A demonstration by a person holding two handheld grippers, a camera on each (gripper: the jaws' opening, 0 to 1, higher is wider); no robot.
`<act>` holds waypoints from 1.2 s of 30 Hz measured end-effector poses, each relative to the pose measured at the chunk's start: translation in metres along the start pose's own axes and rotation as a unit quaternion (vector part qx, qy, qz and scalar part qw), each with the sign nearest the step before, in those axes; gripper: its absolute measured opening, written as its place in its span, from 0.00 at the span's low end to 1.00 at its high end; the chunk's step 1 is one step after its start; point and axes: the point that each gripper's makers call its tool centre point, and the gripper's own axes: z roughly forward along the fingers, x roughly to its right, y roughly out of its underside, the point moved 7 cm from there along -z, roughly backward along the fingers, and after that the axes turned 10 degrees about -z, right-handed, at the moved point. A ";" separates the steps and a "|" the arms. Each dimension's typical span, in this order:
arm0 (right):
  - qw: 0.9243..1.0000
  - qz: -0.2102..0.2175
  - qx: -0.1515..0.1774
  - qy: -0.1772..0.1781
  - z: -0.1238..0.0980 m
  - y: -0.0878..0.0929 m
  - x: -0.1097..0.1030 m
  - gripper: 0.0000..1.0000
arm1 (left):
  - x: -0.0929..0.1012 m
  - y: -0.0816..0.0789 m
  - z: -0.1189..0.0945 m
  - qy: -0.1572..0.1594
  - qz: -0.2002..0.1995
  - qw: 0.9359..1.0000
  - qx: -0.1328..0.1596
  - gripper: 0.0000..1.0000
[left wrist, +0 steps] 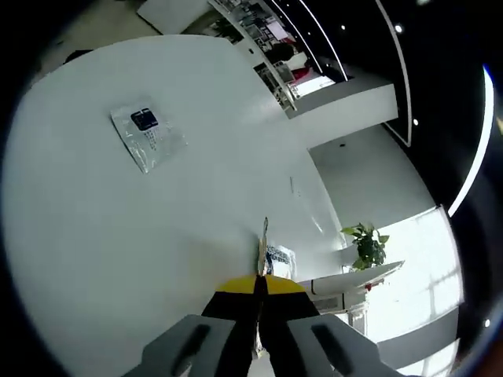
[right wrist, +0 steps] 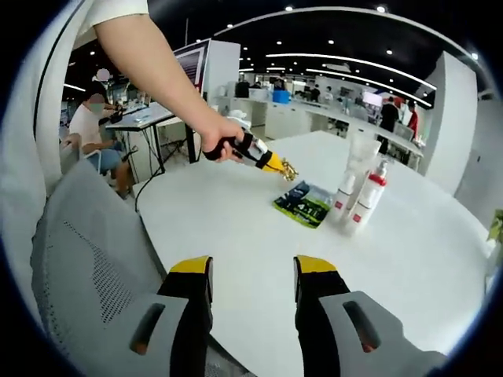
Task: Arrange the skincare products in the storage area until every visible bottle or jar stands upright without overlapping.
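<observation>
Left gripper (left wrist: 260, 271) clamped on a thin sachet (left wrist: 264, 250) — right gripper (right wrist: 251, 284) spread wide; two bottles (right wrist: 368, 196) upright on white table (right wrist: 236, 228), green sachet (right wrist: 303, 203) lying beside them.

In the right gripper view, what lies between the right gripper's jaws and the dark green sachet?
Only bare white table lies between the right gripper and the dark green sachet, as the right gripper view shows. Two bottles stand just beyond the sachet.

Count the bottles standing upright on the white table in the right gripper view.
2: a white bottle with a red band, and beside it a red-capped bottle, nearer the table's edge. Both stand just past the green sachet. Others may be hidden behind them.
</observation>
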 end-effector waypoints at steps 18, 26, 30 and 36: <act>1.000 0.009 -0.004 -0.013 0.002 0.002 -0.003 0.40 | -0.012 -0.014 0.012 -0.116 0.084 0.989 -0.045 0.03; 1.000 0.007 -0.003 -0.012 0.002 0.001 -0.002 0.40 | -0.004 -0.014 0.013 -0.144 0.114 0.982 -0.046 0.04; 1.000 0.006 -0.003 -0.011 0.002 0.002 -0.002 0.40 | -0.004 -0.014 0.012 -0.149 0.122 0.980 -0.046 0.05; 1.000 0.005 -0.001 -0.009 0.002 0.001 -0.002 0.40 | -0.004 -0.015 0.010 -0.153 0.117 0.980 -0.051 0.08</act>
